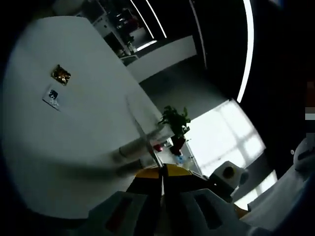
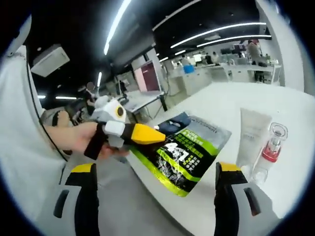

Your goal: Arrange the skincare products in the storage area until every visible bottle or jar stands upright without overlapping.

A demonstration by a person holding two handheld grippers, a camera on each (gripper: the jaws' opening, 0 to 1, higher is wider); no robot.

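In the right gripper view, a white tube [image 2: 252,133] lies on the white table [image 2: 221,103]. A clear bottle with a pink core [image 2: 269,151] lies beside it on the right. Left of them lies a flat black-and-green pouch [image 2: 189,150] with a dark blue item [image 2: 174,123] at its far end. My right gripper [image 2: 156,169] stands wide open near the table's near edge, nothing between its jaws. A hand holds my left gripper [image 2: 147,133] over the pouch's left end, yellow jaws together. In the left gripper view, my left gripper [image 1: 162,172] is shut on nothing.
A gold packet [image 1: 61,74] and a small white sachet [image 1: 52,97] lie on the white table [image 1: 88,128]. A potted plant [image 1: 175,123] stands on the floor beyond its edge. A white sleeve [image 2: 19,147] is at the left. Office desks [image 2: 231,71] stand far off.
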